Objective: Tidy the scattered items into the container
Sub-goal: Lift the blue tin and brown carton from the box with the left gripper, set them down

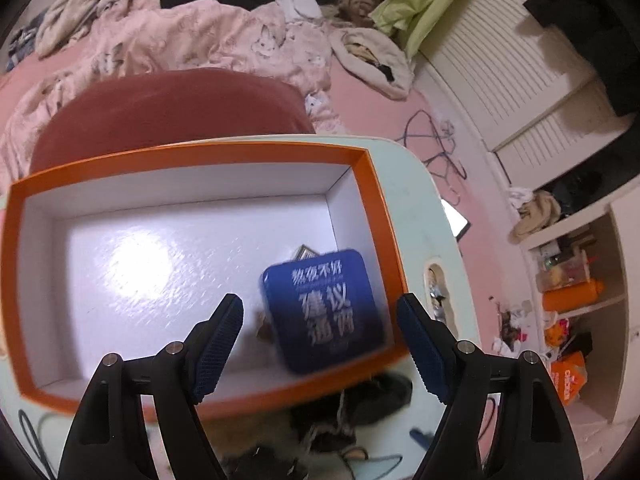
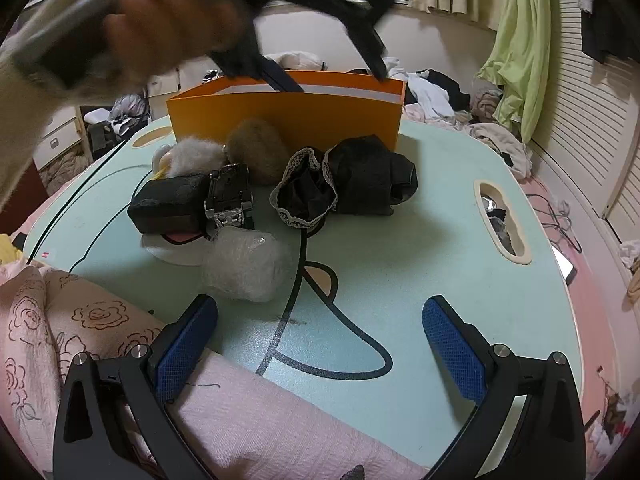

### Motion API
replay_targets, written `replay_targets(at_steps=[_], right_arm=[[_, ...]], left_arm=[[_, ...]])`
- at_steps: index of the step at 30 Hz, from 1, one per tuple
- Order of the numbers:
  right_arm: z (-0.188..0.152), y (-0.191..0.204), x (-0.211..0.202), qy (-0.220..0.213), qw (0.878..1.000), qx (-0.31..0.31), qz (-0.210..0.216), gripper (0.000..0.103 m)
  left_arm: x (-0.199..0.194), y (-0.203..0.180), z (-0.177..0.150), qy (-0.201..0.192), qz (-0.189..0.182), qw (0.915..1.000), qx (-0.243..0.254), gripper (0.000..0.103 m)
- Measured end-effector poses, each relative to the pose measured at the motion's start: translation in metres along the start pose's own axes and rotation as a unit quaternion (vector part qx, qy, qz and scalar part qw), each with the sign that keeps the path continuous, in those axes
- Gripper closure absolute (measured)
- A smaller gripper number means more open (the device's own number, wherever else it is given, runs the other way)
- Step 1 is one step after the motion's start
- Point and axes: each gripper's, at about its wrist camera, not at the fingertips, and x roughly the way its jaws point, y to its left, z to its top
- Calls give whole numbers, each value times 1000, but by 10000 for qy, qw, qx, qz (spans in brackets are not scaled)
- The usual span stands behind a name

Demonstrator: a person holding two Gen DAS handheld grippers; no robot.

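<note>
While the left gripper (image 1: 320, 332) hovers over the orange box (image 1: 382, 216), jaws apart and empty, a blue tin (image 1: 324, 308) lies inside; next, the wide-open, empty right gripper (image 2: 320, 340) should take the bubble-wrap bundle (image 2: 248, 268) before the box.

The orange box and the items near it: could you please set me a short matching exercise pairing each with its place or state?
Things:
1. blue tin
2. bubble-wrap bundle
3. black lace-trimmed cloth
4. right gripper

Places or states:
A. on the table, nearest the right gripper
B. inside the orange box
C. open, holding nothing
D. on the table, in front of the box

Pairs: 1-B, 2-A, 3-D, 4-C
</note>
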Motion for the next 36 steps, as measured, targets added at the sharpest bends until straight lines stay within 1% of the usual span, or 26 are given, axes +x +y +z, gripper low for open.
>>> replay_targets(at_steps=[2,3,4,5,6,7,8,9,11,13,14,16,18,20,21,23,25,26,28,30,32,33,36], right_arm=[[7,-1,17,-10,10000,6,8,1],[10,-1,23,-13,10000,8,10,1],[10,-2,23,-14,10000,7,8,1],[12,-6,27,-13,10000,11,10,1],[9,-3,21,-25,10000,20,-3,1],[11,-5,25,-30,10000,22,-3,1],[11,-9,28,-27,10000,31,3,1],[14,-9,35,-26,10000,30,5,1],[19,-10,45,-35,10000,29,4,1],[26,-13,58,-38,10000,30,4,1],[21,-9,44,45,9950,644,-761,1],[21,-10,40,44,9950,644,-763,1],[19,-8,33,44,9950,646,-764,1],[20,-12,34,43,9950,647,-765,1],[22,-16,38,42,9950,648,-765,1],[21,-15,32,42,9949,649,-766,1],[26,-18,42,41,9949,650,-768,1],[21,-22,32,39,9949,651,-769,1],[21,-30,30,36,9949,654,-770,1],[18,-29,21,37,9949,654,-770,1],[17,-28,15,37,9949,654,-770,1],[15,-17,9,33,9949,652,-774,1],[18,-19,8,32,9948,654,-777,1]], left_arm=[[7,-3,2,51,178,9998,72,25],[15,-4,2,126,369,9992,109,28],[20,-2,2,185,357,9991,100,28],[25,-1,3,267,281,9992,64,31],[31,-1,2,373,335,9987,52,33],[32,-3,0,236,463,9985,176,35],[32,-5,-2,190,581,9977,293,40],[30,-5,-3,109,641,9972,376,42],[25,-1,-6,43,487,9983,323,43],[14,7,-11,-150,97,9996,195,43],[8,9,-12,-268,-25,9995,175,43],[-12,11,-15,-584,-169,9980,158,43],[-42,18,-20,-984,-332,9945,101,43],[-62,23,-24,-1266,-485,9908,37,43],[-74,27,-30,-1399,-586,9884,15,43],[-99,37,-48,-1626,-782,9836,-23,43],[-110,47,-65,-1743,-872,9808,-45,43],[-113,53,-76,-1771,-885,9802,-69,43],[-112,65,-96,-1814,-866,9794,-199,43],[-107,80,-119,-1826,-843,9790,-320,43],[-96,93,-134,-1780,-837,9794,-446,43],[-90,101,-144,-1763,-860,9791,-542,43],[-74,110,-152,-1743,-867,9792,-571,42]])
